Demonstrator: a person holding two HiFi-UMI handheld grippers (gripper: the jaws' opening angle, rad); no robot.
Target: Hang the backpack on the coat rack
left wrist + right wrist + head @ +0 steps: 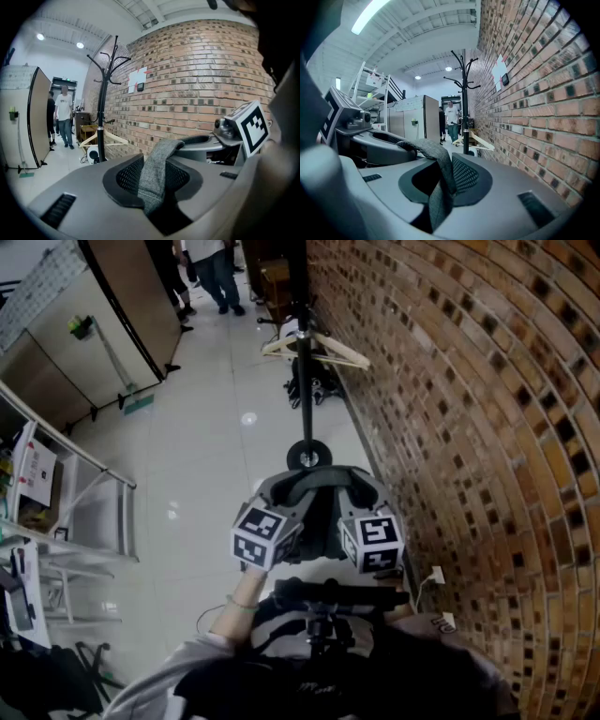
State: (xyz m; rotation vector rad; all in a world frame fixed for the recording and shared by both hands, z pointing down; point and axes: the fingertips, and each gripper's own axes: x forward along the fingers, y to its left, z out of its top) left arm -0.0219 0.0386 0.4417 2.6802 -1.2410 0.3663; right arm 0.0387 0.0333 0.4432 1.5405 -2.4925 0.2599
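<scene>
- The left gripper [157, 194] is clamping the backpack strap [157, 173], whose grey weave is dipping into the gap between its jaws.
- The right gripper [436, 197] is pinching the same strap further along, so the band is bridging from one gripper to the other.
- Both grippers are pointing slightly downward and sitting close together, side by side.
- The backpack [323, 521] is showing only as a dark mass below and between the two marker cubes; most of it is hidden.
- The floor [216, 456] is lying pale and glossy, catching the ceiling lights.
- The brick wall [469, 427] is running along the floor's right edge, with a white socket [437, 575] low down near the person.
- The coat rack [305, 381] is standing ahead at the floor's right edge, just beside the wall, well apart from the grippers.
- A wooden hanger [319, 348] is hanging low on the rack's pole.
- Metal shelving [84, 502] is standing along the floor's left edge.
- A brown partition [131, 296] is standing further back on the left.
- People [220, 268] are standing at the floor's far end.
</scene>
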